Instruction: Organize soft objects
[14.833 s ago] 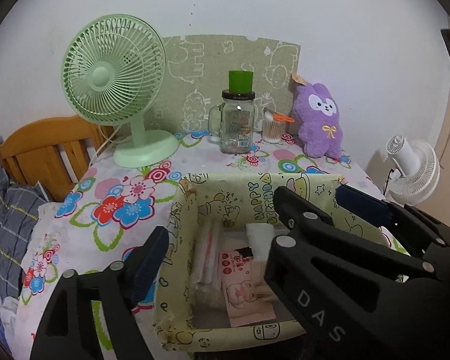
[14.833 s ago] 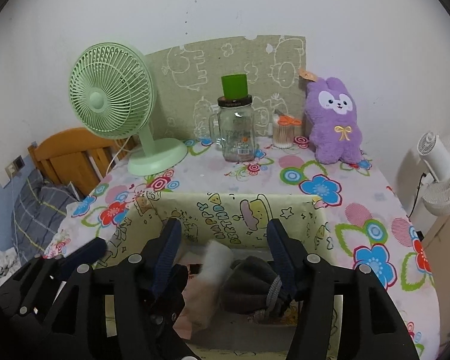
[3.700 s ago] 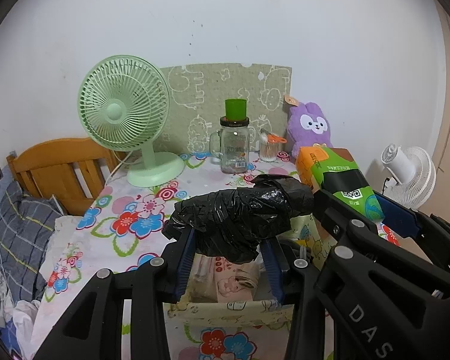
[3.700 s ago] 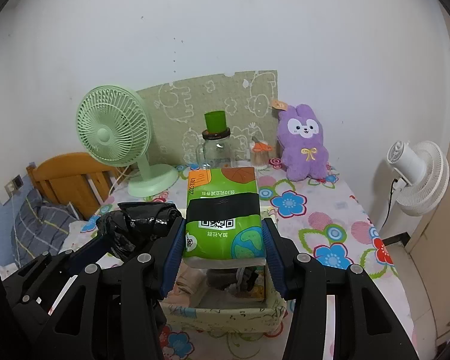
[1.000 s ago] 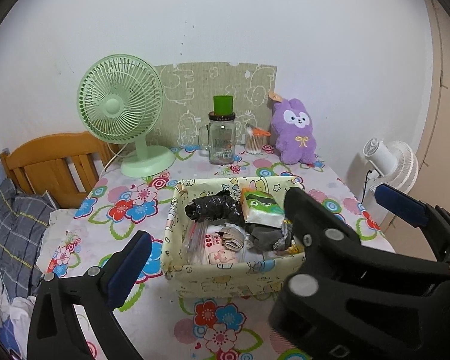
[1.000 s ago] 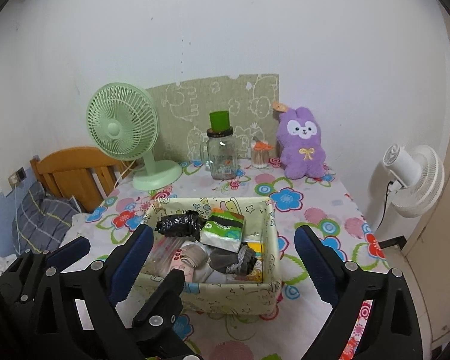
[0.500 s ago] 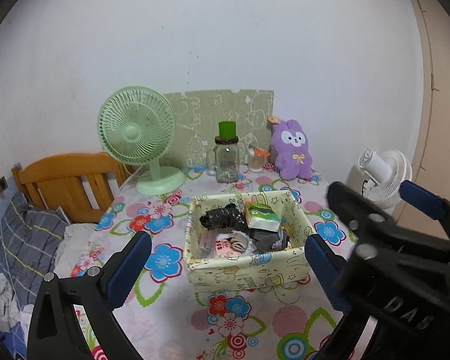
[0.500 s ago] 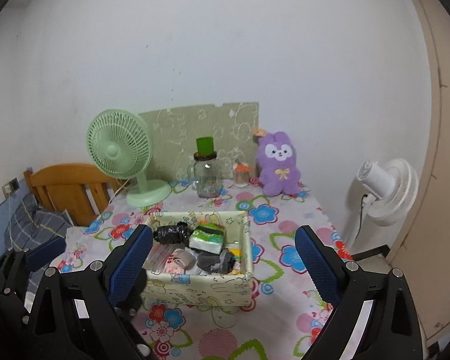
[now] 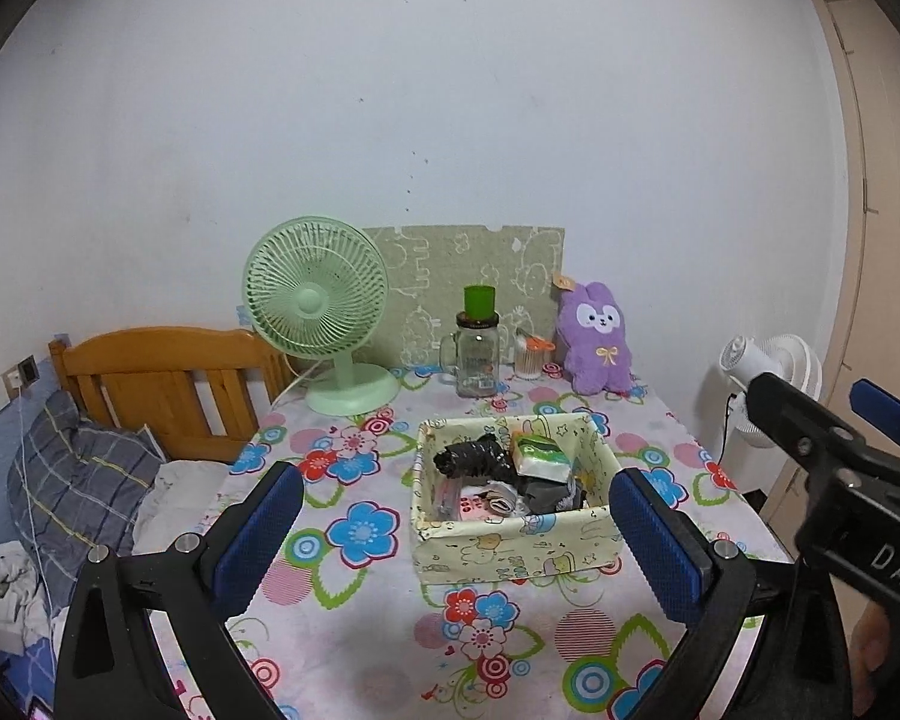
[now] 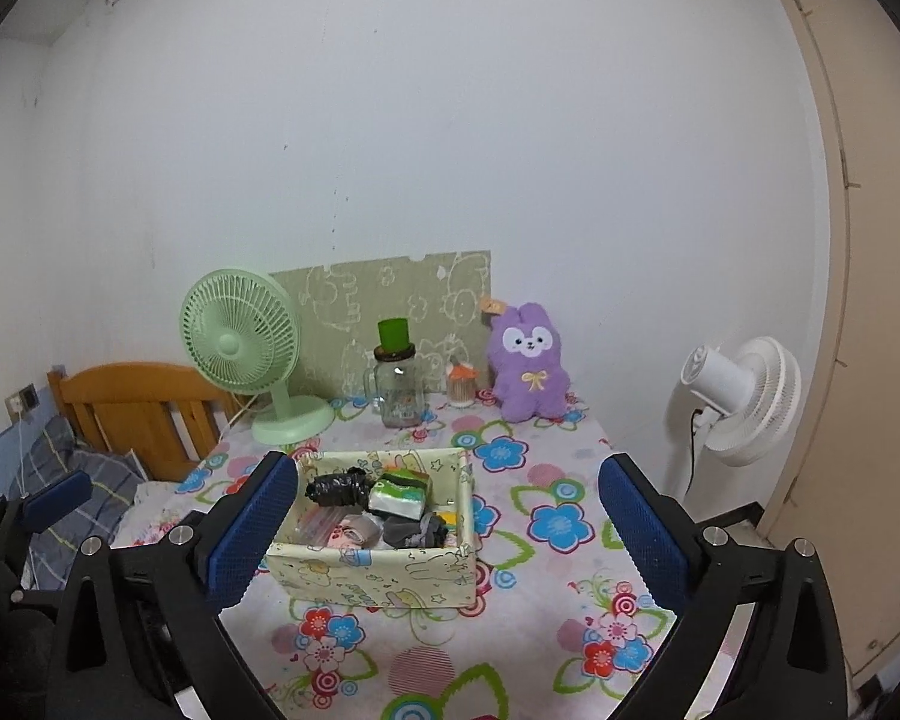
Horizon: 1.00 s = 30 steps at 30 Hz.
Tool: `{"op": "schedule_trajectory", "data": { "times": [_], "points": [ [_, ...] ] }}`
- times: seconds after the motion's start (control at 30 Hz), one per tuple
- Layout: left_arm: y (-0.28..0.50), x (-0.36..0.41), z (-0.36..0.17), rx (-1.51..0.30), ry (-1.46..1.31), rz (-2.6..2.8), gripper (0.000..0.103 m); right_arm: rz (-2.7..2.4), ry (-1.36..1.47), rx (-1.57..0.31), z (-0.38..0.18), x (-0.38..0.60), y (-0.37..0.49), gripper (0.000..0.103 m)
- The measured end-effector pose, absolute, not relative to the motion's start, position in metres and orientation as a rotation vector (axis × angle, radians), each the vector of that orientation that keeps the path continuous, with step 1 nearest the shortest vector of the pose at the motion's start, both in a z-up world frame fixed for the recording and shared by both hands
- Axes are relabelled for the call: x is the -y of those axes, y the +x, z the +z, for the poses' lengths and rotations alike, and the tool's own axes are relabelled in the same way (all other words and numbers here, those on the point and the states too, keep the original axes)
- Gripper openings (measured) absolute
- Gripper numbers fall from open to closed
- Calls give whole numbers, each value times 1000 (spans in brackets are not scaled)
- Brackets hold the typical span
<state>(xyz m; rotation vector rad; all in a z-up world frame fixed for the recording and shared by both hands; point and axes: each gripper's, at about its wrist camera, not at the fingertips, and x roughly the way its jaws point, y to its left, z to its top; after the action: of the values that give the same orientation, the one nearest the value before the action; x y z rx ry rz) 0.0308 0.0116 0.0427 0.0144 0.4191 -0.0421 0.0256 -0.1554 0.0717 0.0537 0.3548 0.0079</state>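
Observation:
A pale yellow fabric storage box [image 9: 510, 549] [image 10: 378, 567] stands mid-table. Inside lie a black crumpled bag [image 9: 471, 459] [image 10: 336, 489], a green tissue pack [image 9: 540, 456] [image 10: 399, 492], dark socks [image 9: 549, 489] [image 10: 414, 528] and pink items [image 9: 480, 501]. My left gripper [image 9: 456, 519] is open and empty, held back above the near table edge. My right gripper [image 10: 447, 510] is open and empty too, well back from the box. The right gripper's body shows at the right of the left wrist view.
On the flowered tablecloth [image 9: 354, 612] at the back stand a green desk fan [image 9: 324, 324] [image 10: 246, 348], a glass jar with green lid [image 9: 477, 348] [image 10: 397, 378], a small cup [image 9: 531, 357] and a purple plush rabbit [image 9: 597, 339] [image 10: 528, 360]. A wooden headboard [image 9: 162, 384] and bedding are left; a white floor fan [image 10: 738, 396] is right.
Both grippers have pulled back and up from the box; it looks smaller and farther. Both stay open and empty; the bag and tissue pack lie in the box.

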Motion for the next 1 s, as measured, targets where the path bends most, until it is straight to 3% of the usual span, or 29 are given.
{"op": "schedule_trajectory", "data": {
  "times": [1.0],
  "points": [
    [0, -31, 52, -353, -35, -4, 103, 18, 38, -339, 77, 156, -2, 102]
  ]
}}
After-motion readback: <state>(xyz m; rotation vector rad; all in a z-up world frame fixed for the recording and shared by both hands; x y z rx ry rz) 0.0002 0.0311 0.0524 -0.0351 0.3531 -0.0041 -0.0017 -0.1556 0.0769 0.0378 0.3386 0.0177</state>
